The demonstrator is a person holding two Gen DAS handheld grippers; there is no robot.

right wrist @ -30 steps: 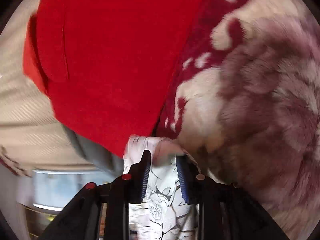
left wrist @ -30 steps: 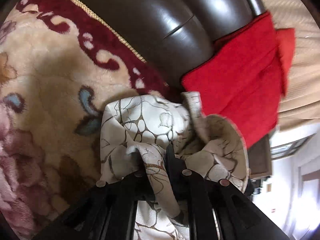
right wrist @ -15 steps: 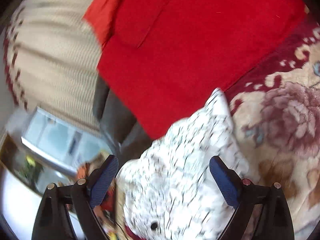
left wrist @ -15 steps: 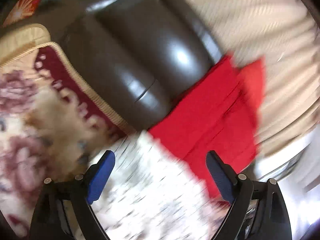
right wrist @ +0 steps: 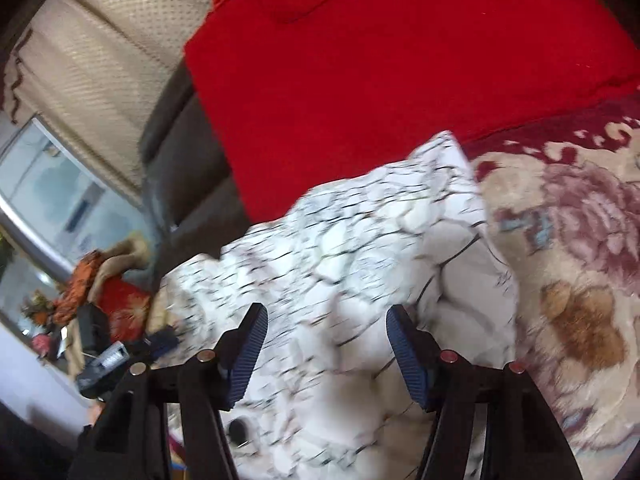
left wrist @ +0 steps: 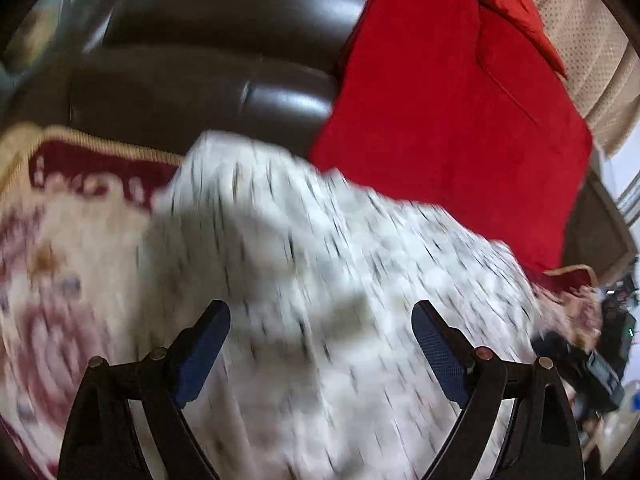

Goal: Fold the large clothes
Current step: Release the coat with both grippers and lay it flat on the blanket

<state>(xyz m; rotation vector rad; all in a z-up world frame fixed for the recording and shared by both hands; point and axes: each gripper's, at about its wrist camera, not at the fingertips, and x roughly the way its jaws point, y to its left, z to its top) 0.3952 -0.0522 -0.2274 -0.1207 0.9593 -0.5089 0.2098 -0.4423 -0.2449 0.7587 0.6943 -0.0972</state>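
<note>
- Behind everything runs a dark leather sofa back [left wrist: 208, 36], with a red cushion [left wrist: 452, 96] leaning on it and a flowered plush blanket [left wrist: 56, 240] spread over the seat.
- One second ago both grippers pinched bunched corners of the white patterned garment [left wrist: 320, 280]; now neither holds it, and it lies on the blanket.
- Left gripper [left wrist: 320, 344]: jaws spread wide and released, the garment lying under and ahead of the gap, no pad touching it.
- Right gripper [right wrist: 326, 350]: jaws empty and closing, with the garment [right wrist: 360, 240] below and beyond them and nothing pinched between the pads.
- My reading is that a fold has just been laid down and let go; another fold or some smoothing probably remains, since the cloth looks rumpled.
- From the right jaws the garment stretches away up and to the right, ending in a corner [right wrist: 450, 140] that touches the cushion's lower edge; its long axis follows that diagonal.
- Motion blur hides its near end.
</note>
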